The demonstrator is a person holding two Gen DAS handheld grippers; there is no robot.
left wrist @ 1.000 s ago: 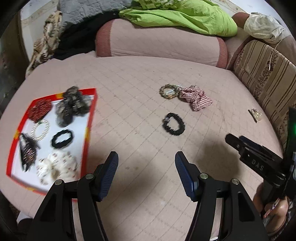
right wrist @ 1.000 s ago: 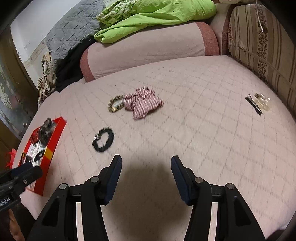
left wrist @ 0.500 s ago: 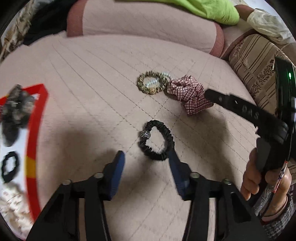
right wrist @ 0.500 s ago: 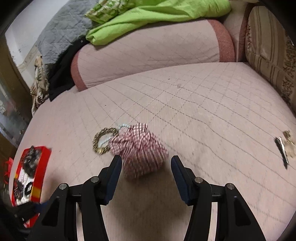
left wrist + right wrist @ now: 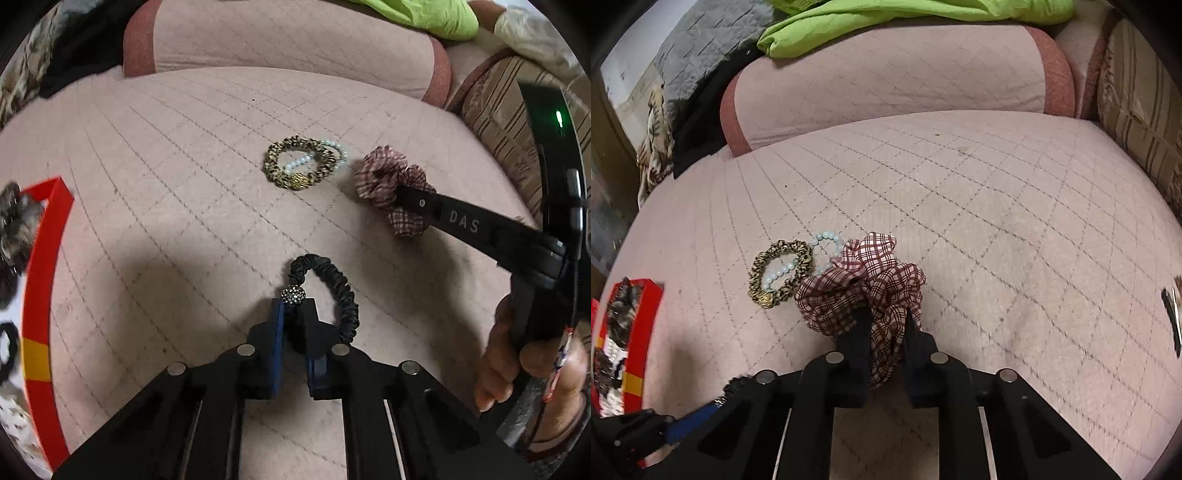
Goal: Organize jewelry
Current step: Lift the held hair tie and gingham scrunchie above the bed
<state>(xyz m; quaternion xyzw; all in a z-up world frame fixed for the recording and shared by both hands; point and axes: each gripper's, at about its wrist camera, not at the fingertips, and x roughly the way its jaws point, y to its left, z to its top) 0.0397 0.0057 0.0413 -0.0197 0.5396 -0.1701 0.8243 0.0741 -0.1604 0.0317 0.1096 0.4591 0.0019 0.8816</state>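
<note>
A black scrunchie (image 5: pixel 341 291) with a sparkly bead lies on the pink quilted cushion (image 5: pixel 166 184). My left gripper (image 5: pixel 294 306) is shut on it just behind the bead. The red-and-white plaid scrunchie (image 5: pixel 864 273) sits between the pads of my right gripper (image 5: pixel 886 317), whose jaws are closing and pinch its near fold. In the left wrist view the plaid scrunchie (image 5: pixel 380 177) shows under the right gripper's black finger (image 5: pixel 461 221). A leopard-print scrunchie (image 5: pixel 757 269) and a pale bead bracelet (image 5: pixel 825 236) lie together just left of the plaid one.
A red-rimmed tray (image 5: pixel 40 280) with several hair ties is at the left edge. A dark hair clip (image 5: pixel 1171 314) lies far right. A bolster (image 5: pixel 886 74), green cloth (image 5: pixel 886 18) and a striped cushion (image 5: pixel 1137 92) border the back and right.
Both grippers came forward and down to the scrunchies. The left one shut on the black scrunchie, and the right one closed on the plaid scrunchie.
</note>
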